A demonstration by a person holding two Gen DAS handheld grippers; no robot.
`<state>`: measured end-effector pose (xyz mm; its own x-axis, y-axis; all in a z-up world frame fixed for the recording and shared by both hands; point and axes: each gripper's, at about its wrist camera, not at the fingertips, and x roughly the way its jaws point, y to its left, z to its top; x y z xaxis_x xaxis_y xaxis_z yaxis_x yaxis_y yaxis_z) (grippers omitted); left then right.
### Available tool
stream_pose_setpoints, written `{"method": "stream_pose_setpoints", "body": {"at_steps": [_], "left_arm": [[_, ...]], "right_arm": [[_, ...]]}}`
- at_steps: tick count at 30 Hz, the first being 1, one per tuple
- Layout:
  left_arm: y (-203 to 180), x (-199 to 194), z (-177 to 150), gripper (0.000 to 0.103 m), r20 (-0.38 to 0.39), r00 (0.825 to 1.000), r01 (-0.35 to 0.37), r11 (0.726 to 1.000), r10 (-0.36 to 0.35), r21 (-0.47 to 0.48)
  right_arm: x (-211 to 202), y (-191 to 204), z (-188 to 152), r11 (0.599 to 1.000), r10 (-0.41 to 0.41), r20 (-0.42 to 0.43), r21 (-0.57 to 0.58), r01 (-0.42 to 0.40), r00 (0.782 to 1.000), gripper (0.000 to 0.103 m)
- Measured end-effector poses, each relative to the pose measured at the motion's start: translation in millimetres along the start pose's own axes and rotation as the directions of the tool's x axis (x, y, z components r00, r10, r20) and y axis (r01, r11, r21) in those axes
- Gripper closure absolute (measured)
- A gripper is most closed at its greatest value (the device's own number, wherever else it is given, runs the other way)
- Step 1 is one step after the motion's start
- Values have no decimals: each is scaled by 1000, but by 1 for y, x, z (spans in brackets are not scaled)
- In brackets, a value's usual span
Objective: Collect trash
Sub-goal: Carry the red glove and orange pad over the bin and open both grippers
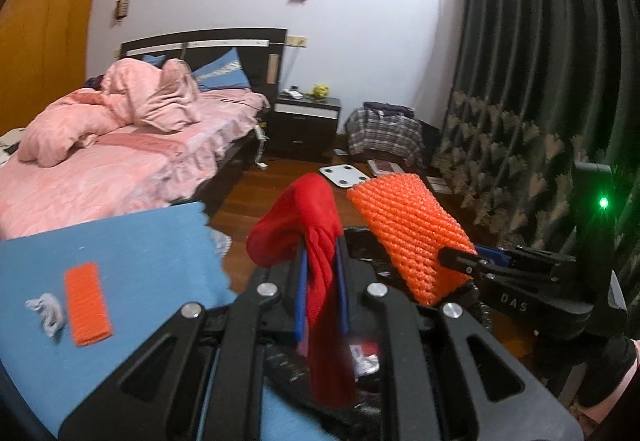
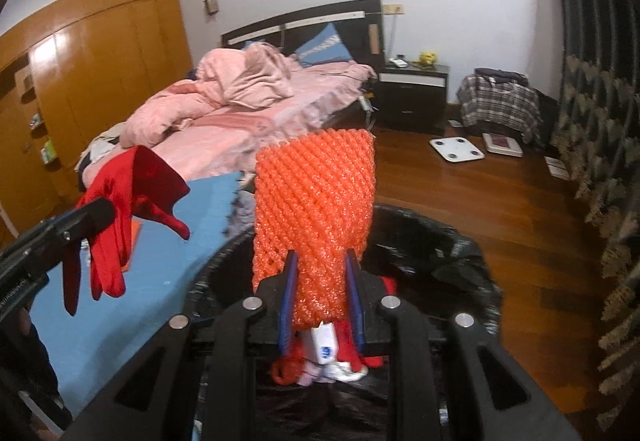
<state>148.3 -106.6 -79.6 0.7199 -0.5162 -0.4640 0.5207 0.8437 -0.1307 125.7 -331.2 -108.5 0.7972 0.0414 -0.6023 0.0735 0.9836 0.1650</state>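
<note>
My left gripper [image 1: 322,253] is shut on a red plastic bag [image 1: 316,241], which also shows at the left of the right wrist view [image 2: 120,209]. My right gripper [image 2: 322,261] is shut on an orange foam net [image 2: 316,201] and holds it over a bin lined with a black bag [image 2: 460,253]; the net also shows in the left wrist view [image 1: 412,237]. Red and white trash [image 2: 332,357] lies inside the bin. On the blue mat [image 1: 120,261] lie another orange foam net [image 1: 86,303] and a crumpled white tissue [image 1: 46,313].
A bed with pink bedding [image 1: 100,161] stands beyond the mat. A dark nightstand [image 1: 304,121], a plaid bag [image 1: 384,133] and a white scale [image 1: 346,175] are on the wooden floor. Dark curtains [image 1: 540,61] hang at the right.
</note>
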Motion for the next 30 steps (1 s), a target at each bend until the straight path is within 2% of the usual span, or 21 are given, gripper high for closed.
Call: {"method": "stream_pose_setpoints", "body": {"at_steps": [9,14,17,18,19,23,24,26,28,30], "left_arm": [[-33,45,2,91,-48,996,70,997,-69,19],[-35,67,-3,88,-84,993,89,996,-87,14],[-32,75,-8,69,-108,990,94,995,-95,-14],[-31,75,-9,59,-112,989,92,995,-95,-29],[-27,75,-10,53,-114,989,89,995,-93,-39],[-15,74,-13,45,-121,990,59,996,-66,-60],[-12,73,-13,40,-119,991,48,997,-55,-61],[-5,67,-14,31,-109,994,11,998,-17,-55],[2,59,-15,20,-98,995,-34,998,30,-43],[10,52,-15,15,-94,993,-72,997,69,-38]], "right_arm": [[3,-40,-8,998,-56,-17,38,57,998,80],[11,-53,-12,996,-73,-35,51,75,997,75],[19,-58,-14,995,-84,-53,48,87,995,63],[21,-60,-16,995,-87,-63,46,90,994,61],[23,-61,-17,994,-91,-70,45,95,993,55],[24,-63,-23,993,-108,-80,44,112,991,33],[24,-63,-24,992,-114,-81,42,118,990,29],[23,-62,-25,991,-123,-78,36,126,989,15],[20,-60,-27,991,-129,-64,29,131,990,9],[17,-57,-27,992,-120,-47,33,121,992,6]]}}
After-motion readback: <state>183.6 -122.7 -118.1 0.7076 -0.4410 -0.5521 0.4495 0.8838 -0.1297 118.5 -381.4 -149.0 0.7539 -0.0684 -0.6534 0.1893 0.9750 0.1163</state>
